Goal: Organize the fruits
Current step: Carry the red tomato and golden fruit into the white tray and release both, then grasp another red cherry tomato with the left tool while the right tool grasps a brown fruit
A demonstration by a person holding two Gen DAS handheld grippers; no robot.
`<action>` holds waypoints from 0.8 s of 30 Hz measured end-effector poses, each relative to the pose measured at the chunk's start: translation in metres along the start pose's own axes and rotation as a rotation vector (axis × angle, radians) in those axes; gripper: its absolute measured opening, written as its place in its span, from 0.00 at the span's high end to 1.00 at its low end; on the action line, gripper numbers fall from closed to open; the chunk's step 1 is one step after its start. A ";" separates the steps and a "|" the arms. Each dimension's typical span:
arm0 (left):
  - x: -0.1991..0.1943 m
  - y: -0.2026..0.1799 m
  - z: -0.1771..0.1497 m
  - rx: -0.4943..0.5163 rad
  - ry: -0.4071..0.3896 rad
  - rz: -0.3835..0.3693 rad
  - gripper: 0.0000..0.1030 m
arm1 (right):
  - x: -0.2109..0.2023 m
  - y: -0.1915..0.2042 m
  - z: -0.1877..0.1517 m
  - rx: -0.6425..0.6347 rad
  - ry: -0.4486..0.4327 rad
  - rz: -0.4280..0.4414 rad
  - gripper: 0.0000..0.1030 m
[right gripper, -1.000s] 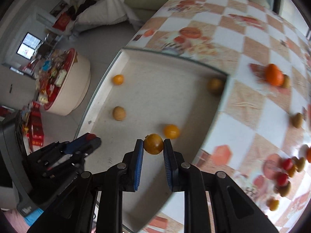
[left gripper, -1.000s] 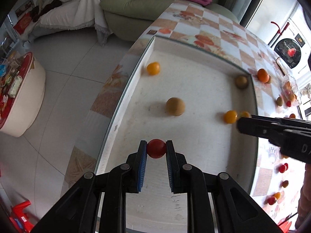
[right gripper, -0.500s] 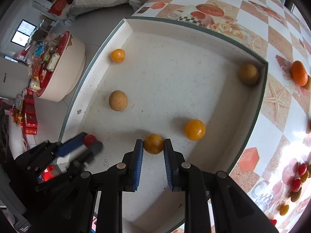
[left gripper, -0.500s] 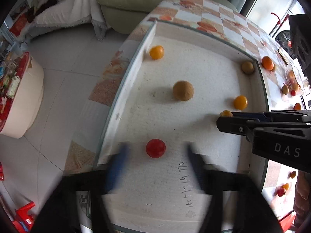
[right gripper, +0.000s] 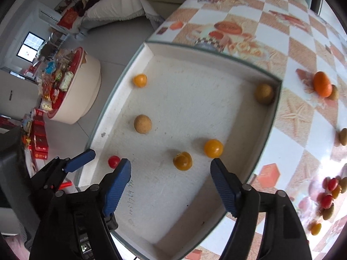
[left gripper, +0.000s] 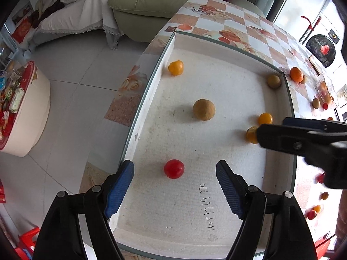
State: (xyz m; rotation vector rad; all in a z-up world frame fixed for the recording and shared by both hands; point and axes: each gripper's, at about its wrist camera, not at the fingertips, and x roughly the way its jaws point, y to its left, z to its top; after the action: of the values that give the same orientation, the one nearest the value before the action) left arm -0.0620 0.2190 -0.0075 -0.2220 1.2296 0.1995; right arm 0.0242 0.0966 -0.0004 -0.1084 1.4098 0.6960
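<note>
Fruit positions relative to my fingers. My left gripper (left gripper: 174, 186) is released, fingers spread; the red tomato (left gripper: 174, 169) rests on the tray (left gripper: 216, 227) floor at 12 o'clock, between and just beyond the tips. My right gripper (right gripper: 170, 182) is likewise released; the yellow fruit (right gripper: 182, 161) lies at 12 o'clock, apart from both pads. Loose fruit remains on the desk (right gripper: 292, 143) at 3 o'clock, nearer my right hand.
</note>
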 end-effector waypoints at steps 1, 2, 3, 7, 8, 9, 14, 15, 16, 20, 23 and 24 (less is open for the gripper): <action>-0.001 -0.001 0.001 0.004 0.001 0.003 0.23 | -0.004 0.000 0.001 0.004 -0.007 0.000 0.21; -0.002 -0.001 0.002 0.007 0.000 0.005 0.23 | -0.008 -0.002 0.001 0.009 -0.016 0.000 0.20; -0.003 -0.003 0.003 0.014 -0.002 0.009 0.23 | -0.012 -0.004 0.001 0.015 -0.027 -0.003 0.20; -0.006 -0.012 0.008 0.041 -0.011 0.006 0.23 | -0.029 -0.014 -0.003 0.046 -0.063 -0.029 0.18; -0.008 -0.016 0.010 0.050 -0.014 0.003 0.23 | -0.033 -0.018 -0.005 0.055 -0.074 -0.041 0.16; -0.009 -0.020 0.011 0.060 -0.018 -0.001 0.23 | -0.037 -0.023 -0.007 0.064 -0.082 -0.054 0.09; -0.018 -0.050 0.021 0.128 -0.040 -0.031 0.23 | -0.058 -0.051 -0.022 0.132 -0.124 -0.082 0.08; -0.020 -0.057 0.023 0.143 -0.044 -0.038 0.23 | -0.062 -0.058 -0.026 0.148 -0.131 -0.091 0.08; -0.021 -0.067 0.026 0.165 -0.049 -0.045 0.23 | -0.066 -0.066 -0.031 0.167 -0.137 -0.101 0.08; -0.028 -0.102 0.032 0.245 -0.068 -0.076 0.23 | -0.087 -0.100 -0.056 0.259 -0.157 -0.146 0.08; -0.031 -0.131 0.033 0.312 -0.073 -0.106 0.23 | -0.104 -0.129 -0.083 0.343 -0.166 -0.188 0.08; -0.031 -0.140 0.032 0.331 -0.072 -0.114 0.23 | -0.108 -0.137 -0.091 0.366 -0.167 -0.201 0.08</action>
State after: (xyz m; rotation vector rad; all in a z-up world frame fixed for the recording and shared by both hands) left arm -0.0051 0.0920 0.0403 0.0027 1.1555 -0.0947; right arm 0.0146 -0.0968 0.0375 0.0938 1.3223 0.2677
